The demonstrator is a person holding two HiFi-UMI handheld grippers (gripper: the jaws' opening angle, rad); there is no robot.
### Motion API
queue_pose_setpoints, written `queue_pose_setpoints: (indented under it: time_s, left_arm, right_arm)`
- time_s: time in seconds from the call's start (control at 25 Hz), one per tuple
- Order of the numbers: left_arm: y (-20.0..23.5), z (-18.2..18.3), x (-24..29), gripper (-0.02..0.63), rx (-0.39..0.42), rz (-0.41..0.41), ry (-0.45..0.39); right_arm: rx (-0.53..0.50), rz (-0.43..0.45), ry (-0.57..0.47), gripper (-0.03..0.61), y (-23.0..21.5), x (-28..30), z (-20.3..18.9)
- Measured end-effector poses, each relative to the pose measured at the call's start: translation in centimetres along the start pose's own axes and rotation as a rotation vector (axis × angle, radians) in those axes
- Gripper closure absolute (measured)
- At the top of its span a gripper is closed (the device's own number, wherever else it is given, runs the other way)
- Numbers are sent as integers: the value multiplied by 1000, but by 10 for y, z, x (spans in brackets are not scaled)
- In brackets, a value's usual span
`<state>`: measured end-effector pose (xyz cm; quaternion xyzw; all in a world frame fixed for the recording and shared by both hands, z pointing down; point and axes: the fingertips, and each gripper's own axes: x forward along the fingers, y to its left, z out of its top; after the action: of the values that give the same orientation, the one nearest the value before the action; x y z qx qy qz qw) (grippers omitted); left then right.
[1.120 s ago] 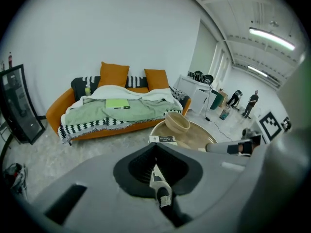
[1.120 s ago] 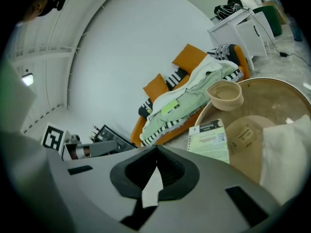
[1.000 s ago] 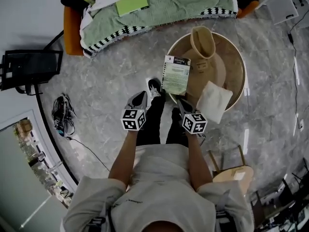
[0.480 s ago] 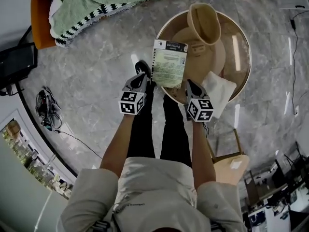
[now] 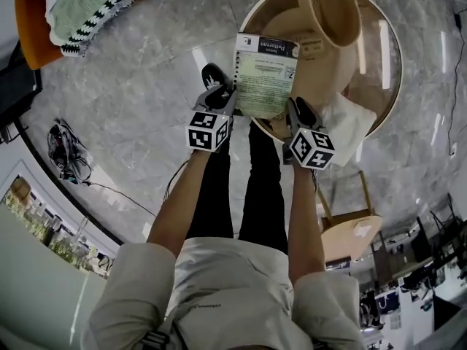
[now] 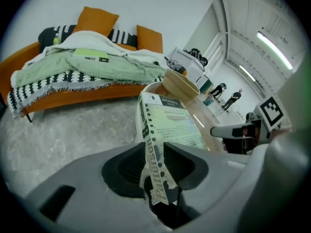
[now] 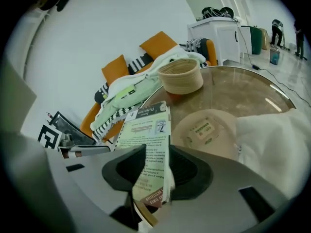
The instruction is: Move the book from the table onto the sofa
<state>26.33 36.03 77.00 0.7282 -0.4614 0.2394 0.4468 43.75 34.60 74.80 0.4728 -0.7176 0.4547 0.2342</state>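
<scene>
The paperback book (image 5: 264, 75) lies at the near edge of the round table (image 5: 382, 86), partly overhanging it. It looks light and bendy, so a hold on both near corners suits it. The left gripper (image 6: 156, 166) is opening, with the spine between its jaws. The right gripper (image 7: 154, 176) is opening around the page edge. Only the gripper views show the sofa (image 6: 87, 95) beyond the table whole.

Beyond the fingers (image 6: 121, 166) a grey marbled floor (image 5: 146, 86) spreads out. Ahead and left of them an orange sofa (image 6: 19, 59) with orange cushions (image 6: 99, 19) and a green throw (image 6: 97, 69) stands against a plain white wall (image 6: 146, 8). Just past the fingers lies the round, glossy brown worktop (image 7: 243, 96). Strip lights (image 6: 272, 42) run overhead to their right.
</scene>
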Motion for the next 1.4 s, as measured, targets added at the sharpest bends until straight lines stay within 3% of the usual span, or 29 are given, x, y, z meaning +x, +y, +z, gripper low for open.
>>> queue_pose_setpoints:
  time_s: [0.04, 0.08, 0.36, 0.6, 0.96, 1.16, 1.4]
  left_arm:
    - [1, -3, 3, 498, -18, -4, 1]
    - [1, -4, 6, 480, -32, -6, -2]
    - [6, 7, 20, 394, -84, 3, -56]
    - [9, 23, 31, 385, -102, -26, -73]
    - [1, 19, 42, 387, -107, -88, -68]
    - [-2, 19, 42, 387, -95, -77, -39]
    - [-3, 21, 40, 387, -95, -67, -18]
  right_arm:
    - [-5, 16, 10, 419, 2, 5, 0]
    - [-5, 34, 17, 396, 4, 10, 0]
    - [-13, 94, 14, 315, 8, 23, 14]
    - [-35, 104, 47, 313, 9, 41, 11]
    - [-92, 99, 72, 314, 21, 59, 3]
    - [-117, 56, 85, 316, 18, 56, -2]
    - [-164, -1, 75, 365, 19, 51, 6]
